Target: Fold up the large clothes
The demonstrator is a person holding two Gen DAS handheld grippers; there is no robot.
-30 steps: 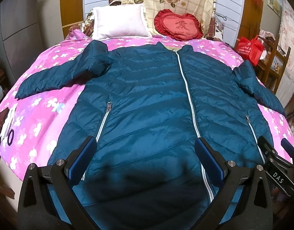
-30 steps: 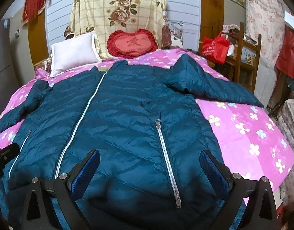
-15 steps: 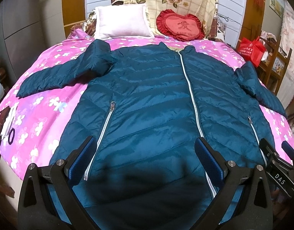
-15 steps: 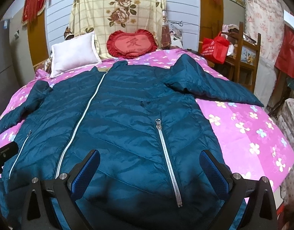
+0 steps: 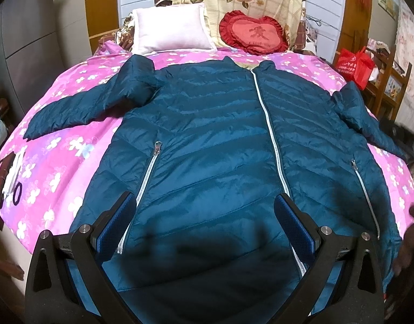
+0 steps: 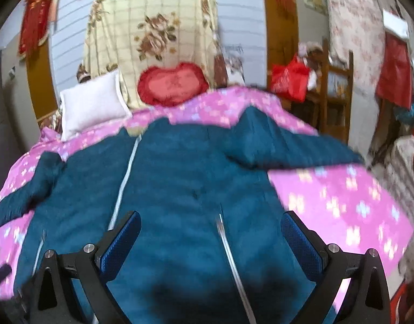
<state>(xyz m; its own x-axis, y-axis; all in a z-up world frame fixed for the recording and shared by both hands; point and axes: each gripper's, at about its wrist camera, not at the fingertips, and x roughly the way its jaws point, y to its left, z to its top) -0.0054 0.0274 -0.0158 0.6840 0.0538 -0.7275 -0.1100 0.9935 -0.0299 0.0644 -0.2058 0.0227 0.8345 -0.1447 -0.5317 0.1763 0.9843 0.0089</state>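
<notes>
Pink bedspread (image 5: 53, 167) bears the teal jacket (image 5: 212, 140), spread beneath both wide-open, empty hand-held grippers (image 5: 205, 222) (image 6: 211, 239).

We see the left gripper (image 5: 205, 216) with its jaws spread wide, both blue pads (image 5: 293, 222) clear and nothing between them. The right gripper (image 6: 210, 239) also stands wide apart, pads (image 6: 120, 245) bare; its view is smeared. At the right edge of the left wrist view a dark blur may be the right gripper, though we cannot be sure.
</notes>
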